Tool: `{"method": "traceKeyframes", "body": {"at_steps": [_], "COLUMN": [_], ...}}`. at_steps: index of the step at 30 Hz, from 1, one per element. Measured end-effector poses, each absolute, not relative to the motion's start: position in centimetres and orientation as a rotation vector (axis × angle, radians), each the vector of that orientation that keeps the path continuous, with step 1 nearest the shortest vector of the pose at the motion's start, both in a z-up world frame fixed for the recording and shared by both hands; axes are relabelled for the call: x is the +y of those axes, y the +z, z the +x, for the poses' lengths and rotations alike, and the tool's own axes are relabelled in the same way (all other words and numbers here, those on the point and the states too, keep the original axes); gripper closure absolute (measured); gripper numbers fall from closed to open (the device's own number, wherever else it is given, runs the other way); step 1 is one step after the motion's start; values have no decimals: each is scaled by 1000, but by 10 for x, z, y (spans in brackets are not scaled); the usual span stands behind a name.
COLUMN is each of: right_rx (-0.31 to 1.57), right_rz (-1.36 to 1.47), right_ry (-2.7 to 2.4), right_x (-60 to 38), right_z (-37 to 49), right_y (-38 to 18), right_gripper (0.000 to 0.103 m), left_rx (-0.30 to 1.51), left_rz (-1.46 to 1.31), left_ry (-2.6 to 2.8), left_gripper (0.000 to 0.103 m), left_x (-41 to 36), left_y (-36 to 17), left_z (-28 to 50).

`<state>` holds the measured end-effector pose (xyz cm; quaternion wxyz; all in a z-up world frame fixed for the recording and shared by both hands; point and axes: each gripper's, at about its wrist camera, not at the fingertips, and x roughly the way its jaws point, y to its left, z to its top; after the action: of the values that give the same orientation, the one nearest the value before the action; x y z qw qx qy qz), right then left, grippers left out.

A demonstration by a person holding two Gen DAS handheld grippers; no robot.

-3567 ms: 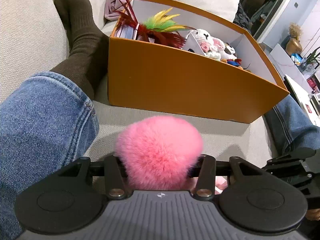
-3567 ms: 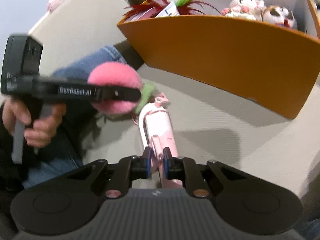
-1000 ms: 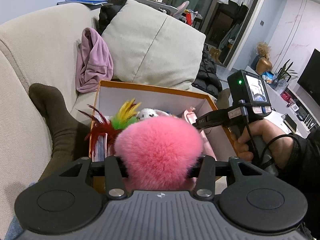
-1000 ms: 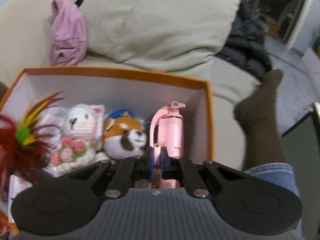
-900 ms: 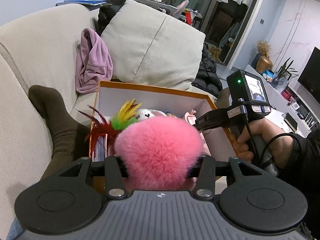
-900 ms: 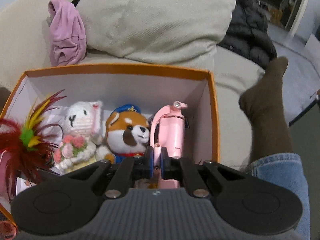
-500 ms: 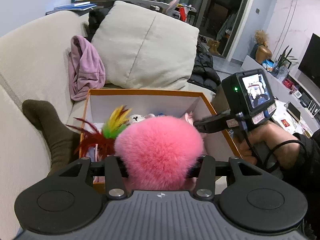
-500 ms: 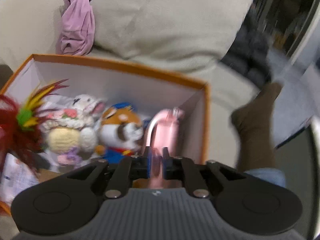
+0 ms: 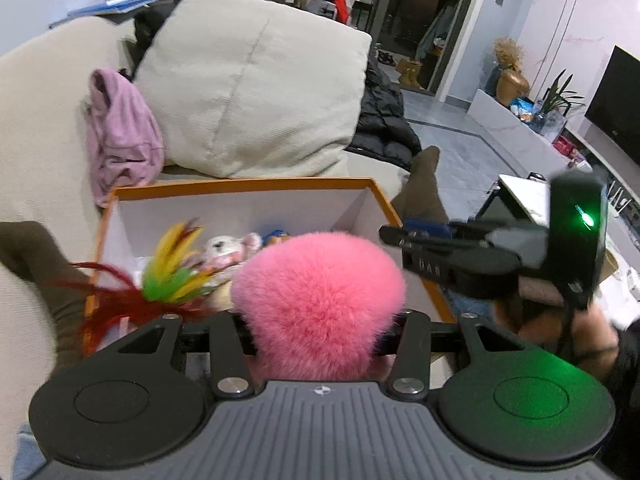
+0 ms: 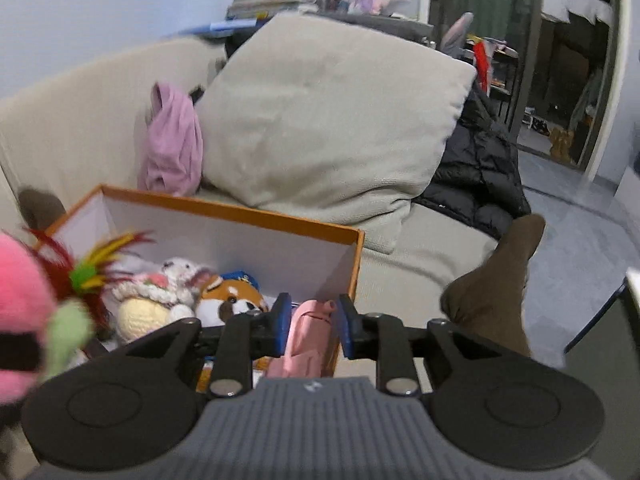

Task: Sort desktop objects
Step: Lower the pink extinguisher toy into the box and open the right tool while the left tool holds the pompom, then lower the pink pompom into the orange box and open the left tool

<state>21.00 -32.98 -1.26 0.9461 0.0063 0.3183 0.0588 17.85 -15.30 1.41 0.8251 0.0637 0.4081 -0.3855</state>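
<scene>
Pink fluff fills my left view: the pompom (image 9: 320, 300) is a round, shaggy ball, and my left claw (image 9: 320, 328) is clamped on it from both sides, holding it over the near edge of the orange box (image 9: 240, 185). It's got a green bit hanging off it in the right view (image 10: 66, 332).

The other thing is the pink plastic gadget (image 10: 310, 330), smooth, long and narrow. Its long axis runs away from me, tip pointing toward the box's back wall, and it sits in the right-hand end of the box. My right claw (image 10: 311, 326) has just been opening, and the gadget is still between the blue pads (image 10: 283, 320) but they've let go, with gaps either side.

Inside the box: a feather toy (image 9: 160, 276) on the left, a crocheted bunny (image 10: 160, 292) and a red panda plush (image 10: 232, 298) in the middle. White walls, orange rim, all on the beige sofa (image 9: 32, 140). Big cushion (image 9: 256, 100) just behind it, and a socked foot (image 10: 496, 288) off to the right of it.
</scene>
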Motion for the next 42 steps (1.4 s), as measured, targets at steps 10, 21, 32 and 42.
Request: {"method": "traceKeyframes", "body": {"at_steps": [10,21,32,42], "right_rx": [501,520,535,515], "right_rz": [211,233,232,179], "right_ry": [129,146,131,140], "right_x": [-359,-357,-356,-341], "right_z": [191,189,188,179], "right_y": [-19,-30,-33,-24], "right_gripper": [69,68,65,60], "left_rx": [827,1034,1049,945], "left_rz": [103,208,222,169], "left_ry": [-853,-831,-811,-786], "left_gripper": [52,51,49,49], "left_x": [-183,-204,-199,-171], "left_y": [10,-50,-58,-23], "left_z": [189,191,188,174]}}
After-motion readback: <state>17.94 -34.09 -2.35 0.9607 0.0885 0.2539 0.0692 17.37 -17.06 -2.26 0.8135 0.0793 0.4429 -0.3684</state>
